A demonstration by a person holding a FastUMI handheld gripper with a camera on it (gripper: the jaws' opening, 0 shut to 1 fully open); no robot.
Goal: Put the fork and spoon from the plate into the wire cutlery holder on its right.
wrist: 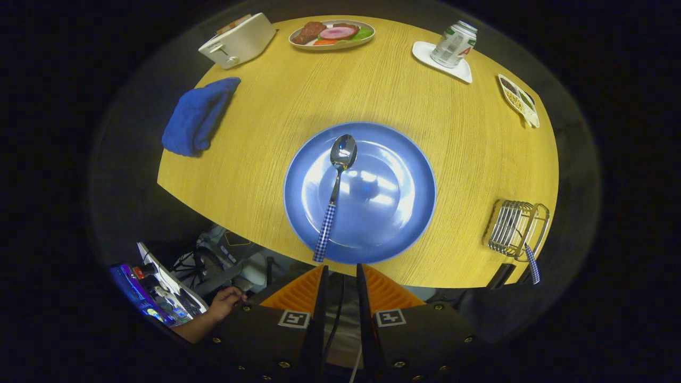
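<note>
Gripper view, looking down on a round wooden table (pixel 404 96). Gripper (pixel 340 271) hung short of the near edge, fingers parted by a narrow gap, gripping nothing. Just ahead: blue plate (pixel 415 175), spoon (pixel 336 191) lying on it, checked handle toward the fingers. Right of plate: wire cutlery holder (pixel 513 227), a checked handle (pixel 532 263) poking out. Beyond: blue cloth (pixel 199 114), toaster (pixel 239 40), food plate (pixel 332 33), can (pixel 454 43).

Wooden table (pixel 457 154) carries plate (pixel 404 159), towel (pixel 198 114), toaster (pixel 239 40).
</note>
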